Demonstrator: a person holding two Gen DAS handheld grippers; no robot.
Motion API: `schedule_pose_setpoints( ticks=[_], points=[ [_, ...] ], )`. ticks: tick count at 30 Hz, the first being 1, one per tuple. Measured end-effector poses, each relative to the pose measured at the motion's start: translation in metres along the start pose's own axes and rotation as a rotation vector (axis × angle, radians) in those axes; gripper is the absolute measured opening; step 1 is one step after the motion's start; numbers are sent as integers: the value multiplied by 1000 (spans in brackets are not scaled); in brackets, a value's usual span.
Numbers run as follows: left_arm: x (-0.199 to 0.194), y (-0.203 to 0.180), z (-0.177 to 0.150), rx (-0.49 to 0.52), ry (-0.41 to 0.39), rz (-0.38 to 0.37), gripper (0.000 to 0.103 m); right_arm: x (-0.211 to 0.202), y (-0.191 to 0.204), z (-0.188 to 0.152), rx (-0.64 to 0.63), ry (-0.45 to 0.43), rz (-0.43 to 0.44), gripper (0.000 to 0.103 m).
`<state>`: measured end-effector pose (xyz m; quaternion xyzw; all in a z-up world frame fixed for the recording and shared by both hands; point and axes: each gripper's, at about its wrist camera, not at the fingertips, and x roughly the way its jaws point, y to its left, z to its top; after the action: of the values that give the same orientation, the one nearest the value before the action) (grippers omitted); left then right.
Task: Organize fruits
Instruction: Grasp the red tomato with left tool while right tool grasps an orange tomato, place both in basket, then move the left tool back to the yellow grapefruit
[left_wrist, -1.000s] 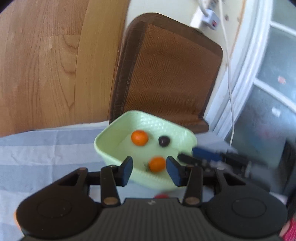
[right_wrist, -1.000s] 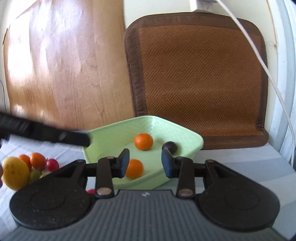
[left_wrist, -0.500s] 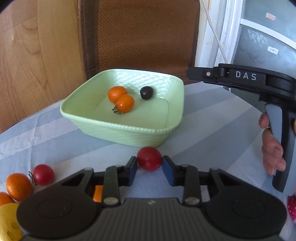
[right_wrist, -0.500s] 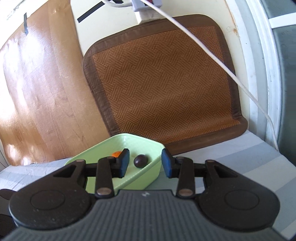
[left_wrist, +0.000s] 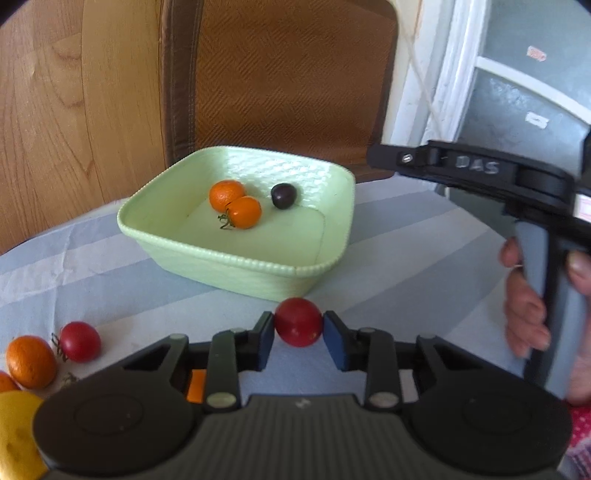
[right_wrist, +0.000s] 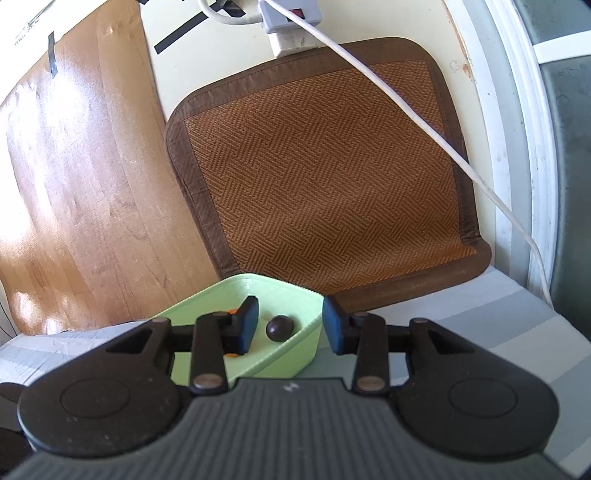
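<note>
The green tray (left_wrist: 236, 258) sits near the far edge of the striped tablecloth (left_wrist: 406, 258), close in front of a brown woven mat (left_wrist: 288, 85) that leans against the wall. Inside it, toward the back, lie two orange fruits (left_wrist: 236, 206) touching each other and one dark plum (left_wrist: 283, 195) just beside them; the near half of the tray floor is bare. To the right of the tray the cloth is open up to the right gripper. At the left edge of the table a red tomato (left_wrist: 79, 341), an orange fruit (left_wrist: 31, 362) and a yellow fruit (left_wrist: 14, 435) cluster together, well apart from the tray.

The left gripper (left_wrist: 298, 332) points down at the cloth just in front of the tray's near corner. Its jaws have just been closing and now press on both sides of a red tomato (left_wrist: 298, 326), which sits right beside the tray wall.

The right gripper (right_wrist: 290, 326) is held by a hand (left_wrist: 524, 295) off to the right of the tray, pointing nearly level toward the tray's far corner. Its jaws stand narrowly apart with nothing between them; the plum is seen through the gap, farther off in the tray. A white cable (right_wrist: 424, 129) hangs down the wall past the mat.
</note>
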<state>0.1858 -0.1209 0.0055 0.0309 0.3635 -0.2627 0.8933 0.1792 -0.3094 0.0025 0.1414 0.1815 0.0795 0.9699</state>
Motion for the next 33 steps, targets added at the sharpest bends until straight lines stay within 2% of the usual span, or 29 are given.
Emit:
schedule_pose_setpoints(
  ticks=[5, 8, 10, 14, 17, 21, 25, 29, 33],
  points=[
    [-27, 8, 16, -57, -84, -59, 30, 3, -2, -1, 23, 19, 7, 41],
    [-23, 15, 37, -79, -118, -25, 31, 4, 0, -1, 10, 21, 6, 41],
    [-6, 23, 49, -97, -92, -22, 35, 4, 1, -1, 5, 21, 8, 41],
    [23, 37, 58, -151, -19, -6, 35, 5, 2, -2, -6, 28, 11, 41],
    [16, 40, 55, -157, -32, -1, 44, 5, 5, -3, -24, 26, 18, 41],
    [-29, 51, 46, -148, -100, 17, 44, 4, 8, -5, -40, 27, 35, 41],
    [-98, 70, 17, -149, -184, 120, 47, -2, 15, -6, -69, 3, 73, 41],
    [-149, 98, -27, -209, -191, 241, 48, -10, 29, -10, -107, 5, 201, 42],
    [-171, 120, -61, -299, -174, 268, 48, -9, 56, -18, -104, 95, 326, 46]
  ],
)
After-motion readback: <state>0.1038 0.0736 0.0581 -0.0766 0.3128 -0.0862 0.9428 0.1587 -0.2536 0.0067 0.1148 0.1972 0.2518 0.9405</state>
